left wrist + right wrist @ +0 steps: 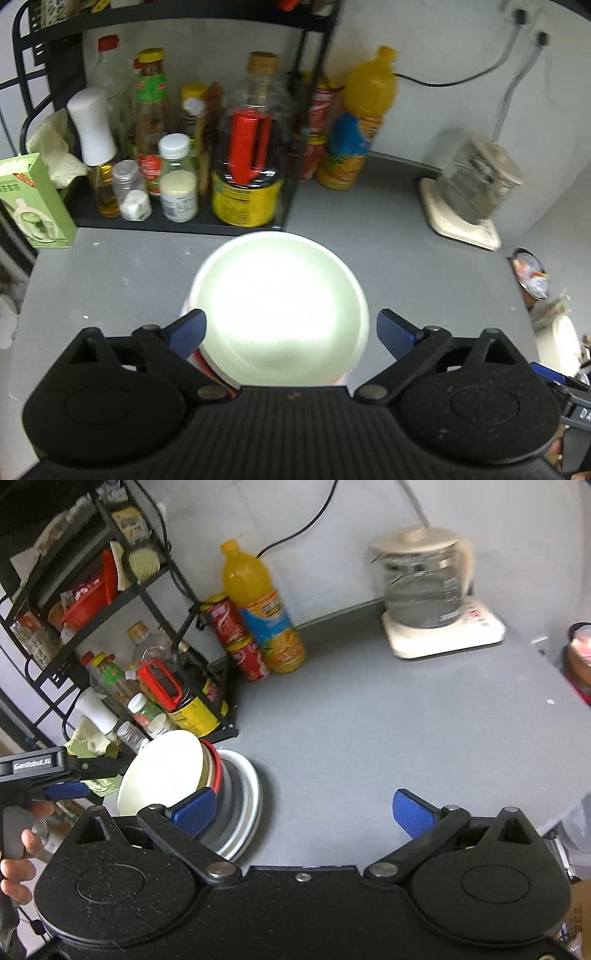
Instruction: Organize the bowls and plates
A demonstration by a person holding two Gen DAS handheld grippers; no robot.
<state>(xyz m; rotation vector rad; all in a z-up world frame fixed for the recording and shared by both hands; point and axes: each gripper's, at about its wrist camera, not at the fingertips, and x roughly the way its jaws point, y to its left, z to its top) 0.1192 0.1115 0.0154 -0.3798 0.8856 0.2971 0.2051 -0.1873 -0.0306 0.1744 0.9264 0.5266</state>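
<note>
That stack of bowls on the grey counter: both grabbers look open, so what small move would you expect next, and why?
Probably the left gripper draws back from the stack. Its fingers stand wide apart on either side of the white bowl, which sits on top of the red-rimmed bowl and the plates. The right gripper is open over bare counter, holding nothing.

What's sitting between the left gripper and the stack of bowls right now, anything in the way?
Nothing visible. The left gripper is open right over the top white bowl of the stack, one finger on each side of it. The spice rack and the orange juice bottle stand behind the stack, not in between.
</note>
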